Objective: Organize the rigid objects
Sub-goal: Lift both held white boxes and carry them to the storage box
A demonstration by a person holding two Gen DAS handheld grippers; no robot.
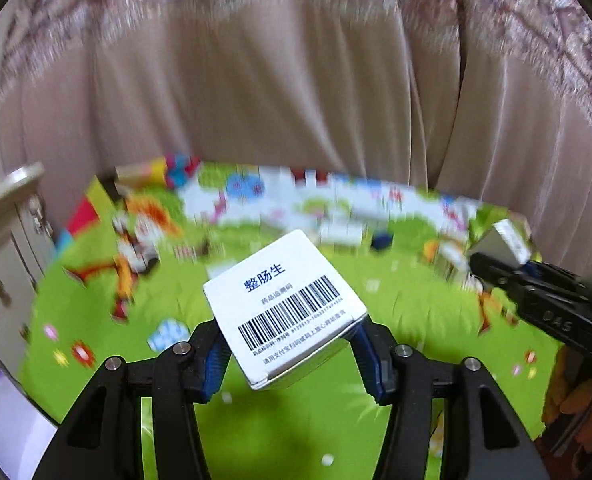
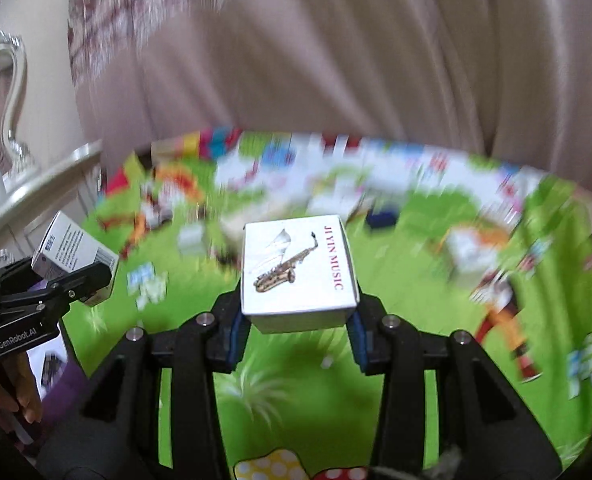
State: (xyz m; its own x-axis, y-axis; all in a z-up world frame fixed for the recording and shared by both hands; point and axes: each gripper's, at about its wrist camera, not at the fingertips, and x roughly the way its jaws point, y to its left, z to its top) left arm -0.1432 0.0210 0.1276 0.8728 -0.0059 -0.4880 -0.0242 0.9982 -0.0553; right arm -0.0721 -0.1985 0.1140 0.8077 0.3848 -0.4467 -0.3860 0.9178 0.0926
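Note:
My left gripper is shut on a white medicine box with a barcode and blue Chinese letters, held tilted above the green play mat. My right gripper is shut on a white box with a saxophone picture and "JI YIN MUSIC", also held above the mat. Each gripper shows in the other's view: the right one with its box at the right edge, the left one with its box at the left edge.
Small boxes and a dark blue object lie blurred on the far part of the mat. Beige curtains hang behind. A white cabinet stands at the left. A coloured block box sits at the mat's far left corner.

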